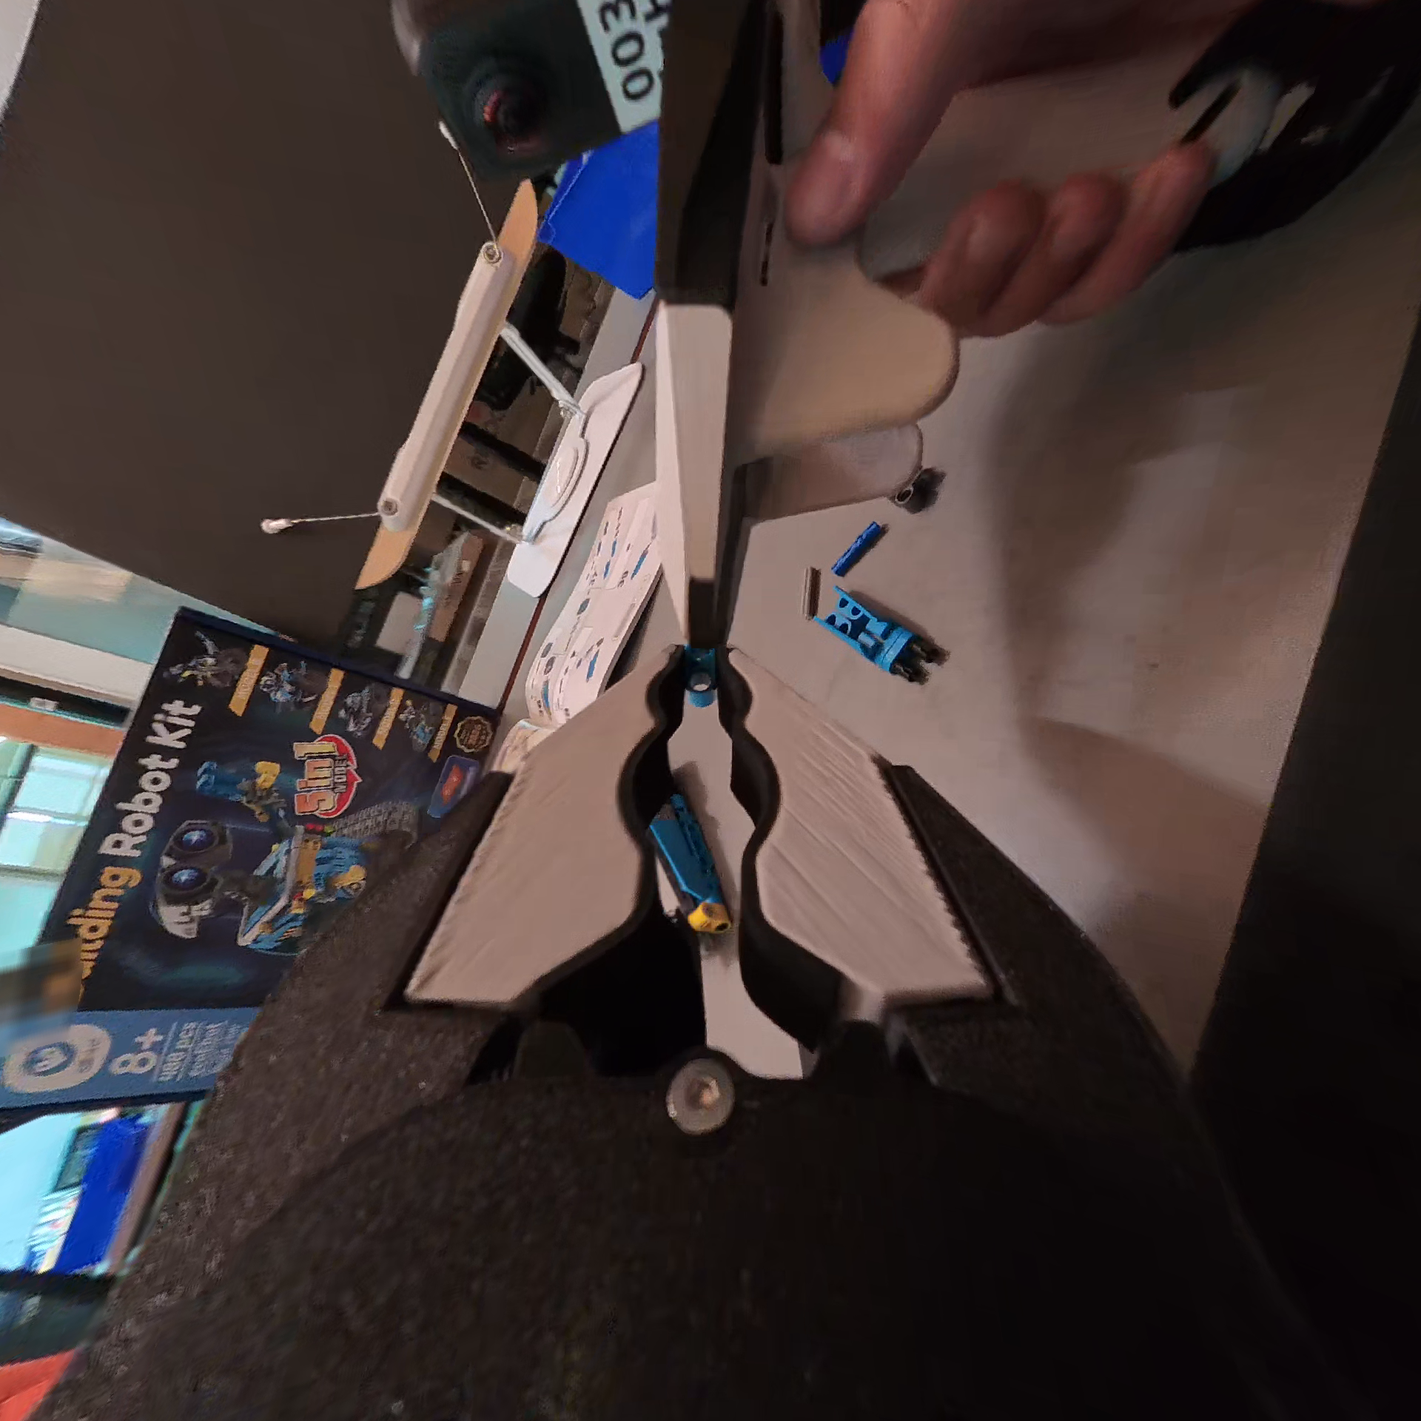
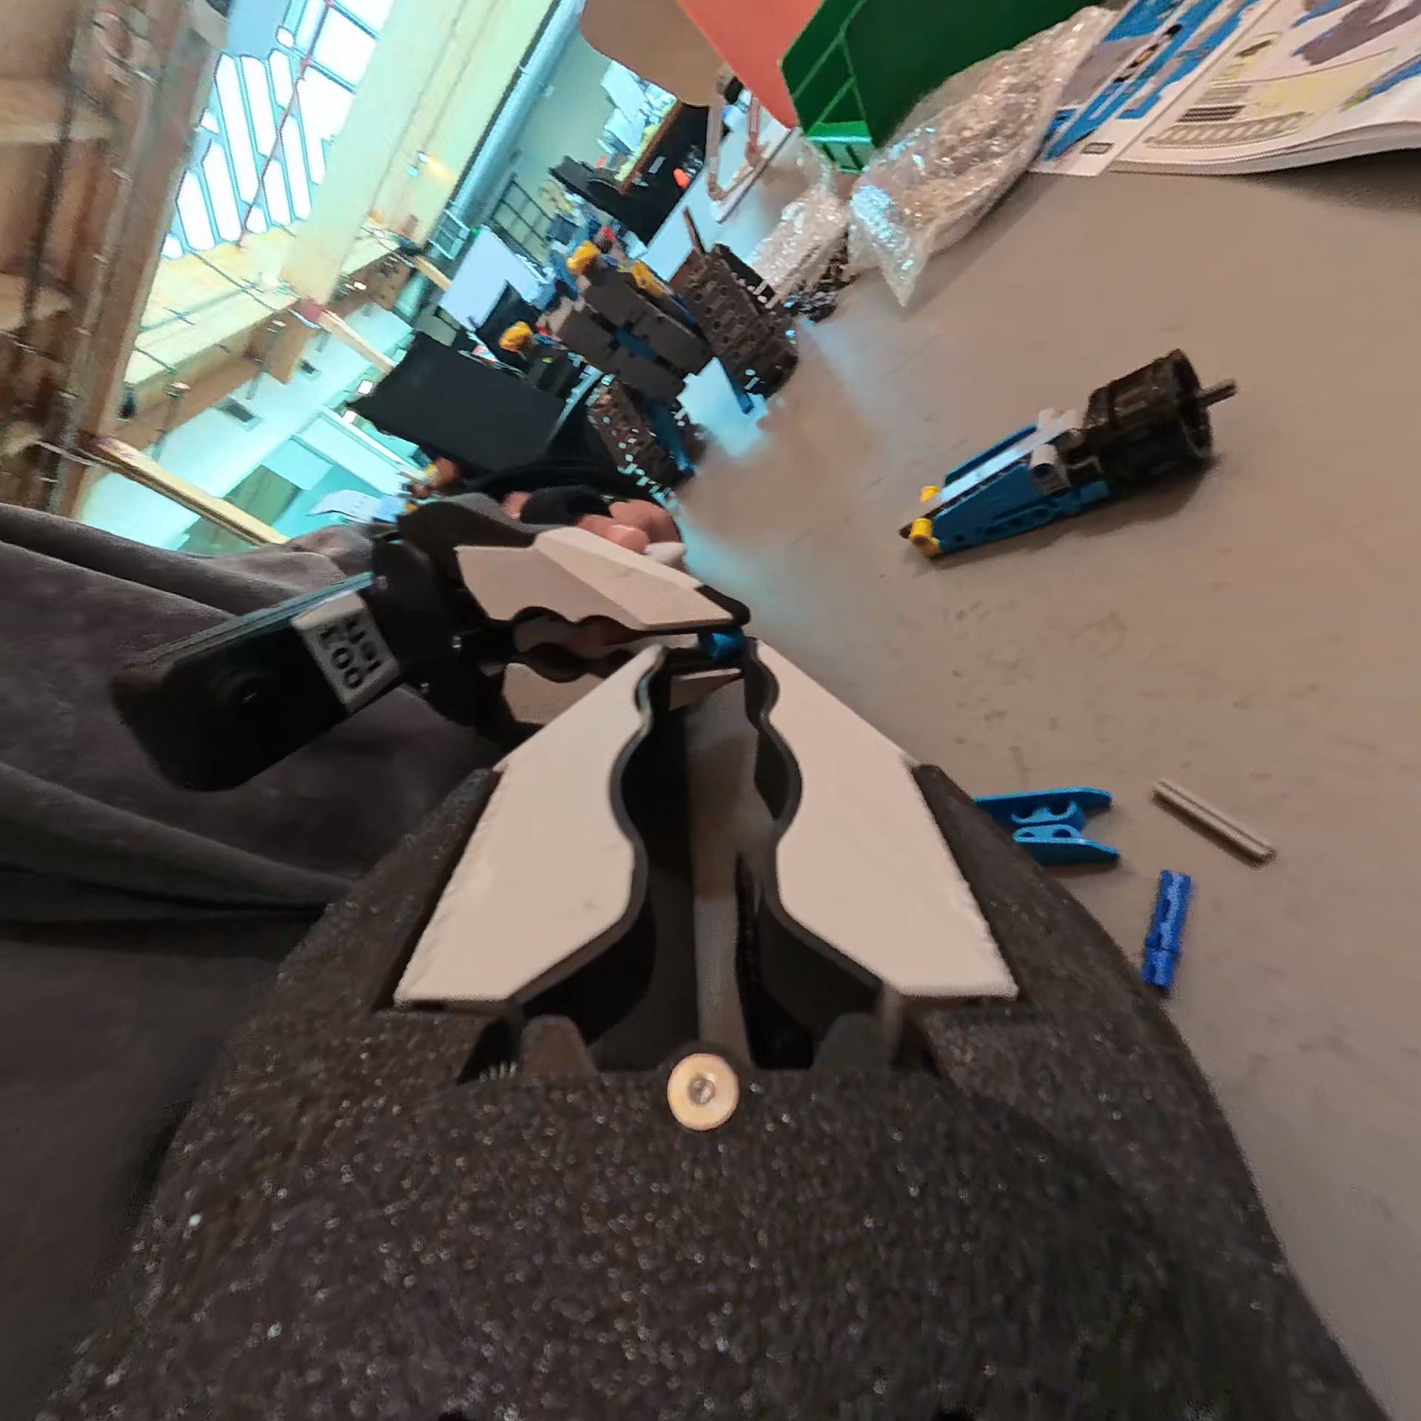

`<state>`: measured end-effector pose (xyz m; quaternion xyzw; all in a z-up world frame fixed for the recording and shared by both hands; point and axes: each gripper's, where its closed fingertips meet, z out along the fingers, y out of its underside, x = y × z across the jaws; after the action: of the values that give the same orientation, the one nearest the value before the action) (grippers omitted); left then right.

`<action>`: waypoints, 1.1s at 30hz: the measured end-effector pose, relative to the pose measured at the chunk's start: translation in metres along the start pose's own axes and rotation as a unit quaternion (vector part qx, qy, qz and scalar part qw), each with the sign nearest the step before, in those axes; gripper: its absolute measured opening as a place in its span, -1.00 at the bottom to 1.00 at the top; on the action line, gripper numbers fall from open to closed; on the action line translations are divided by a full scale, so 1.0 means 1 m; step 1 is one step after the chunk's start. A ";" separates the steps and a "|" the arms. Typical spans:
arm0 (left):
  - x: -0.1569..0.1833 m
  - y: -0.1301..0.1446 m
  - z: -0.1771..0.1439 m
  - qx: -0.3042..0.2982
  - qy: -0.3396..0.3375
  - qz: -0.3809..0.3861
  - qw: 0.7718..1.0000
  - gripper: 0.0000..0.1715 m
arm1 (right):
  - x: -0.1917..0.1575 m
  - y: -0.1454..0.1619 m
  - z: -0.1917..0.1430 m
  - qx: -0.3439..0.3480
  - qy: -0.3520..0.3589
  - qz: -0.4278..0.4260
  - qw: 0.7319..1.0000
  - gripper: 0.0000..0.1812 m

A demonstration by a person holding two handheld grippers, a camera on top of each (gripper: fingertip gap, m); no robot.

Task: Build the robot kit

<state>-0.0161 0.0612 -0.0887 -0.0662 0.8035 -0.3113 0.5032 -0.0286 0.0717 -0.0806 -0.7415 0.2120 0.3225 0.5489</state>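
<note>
My left gripper (image 1: 700, 655) is shut on a small blue block piece (image 1: 700, 680) at its fingertips. In the right wrist view it comes in from the left (image 2: 719, 627), still pinching that piece (image 2: 724, 642). My right gripper (image 2: 709, 657) has its jaws a little apart, with the blue piece and the left gripper's tips in the gap. In the left wrist view it comes down from above, held by a hand (image 1: 1000, 192), and its tip (image 1: 703, 611) touches the top of the piece. Both are low over the grey table (image 2: 1076, 653).
On the table lie a blue bracket (image 2: 1049, 826), a grey axle (image 2: 1211, 819), a blue pin (image 2: 1167, 926) and a blue-and-black motor assembly (image 2: 1076, 469). A dark block build (image 2: 669, 338), plastic bags (image 2: 946, 177) and instruction sheets (image 2: 1230, 84) lie farther off. The kit box (image 1: 254, 807) stands to the left. Less than 4 cm separates the two grippers' tips.
</note>
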 end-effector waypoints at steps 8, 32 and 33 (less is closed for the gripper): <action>-0.006 -0.004 0.000 -0.008 -0.048 0.020 0.999 -0.92 | 0.002 -0.005 -0.003 -0.001 0.041 -0.052 0.998 -0.93; -0.023 -0.028 -0.022 0.078 -0.068 -0.031 0.994 -0.91 | -0.026 -0.018 -0.007 0.041 -0.044 -0.067 0.996 -0.87; -0.023 -0.029 -0.022 0.080 -0.068 -0.032 0.994 -0.91 | -0.027 -0.018 -0.007 0.041 -0.047 -0.066 0.996 -0.86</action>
<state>-0.0299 0.0574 -0.0477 -0.0720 0.7375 -0.3851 0.5500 -0.0336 0.0692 -0.0476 -0.7148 0.1493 0.3108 0.6084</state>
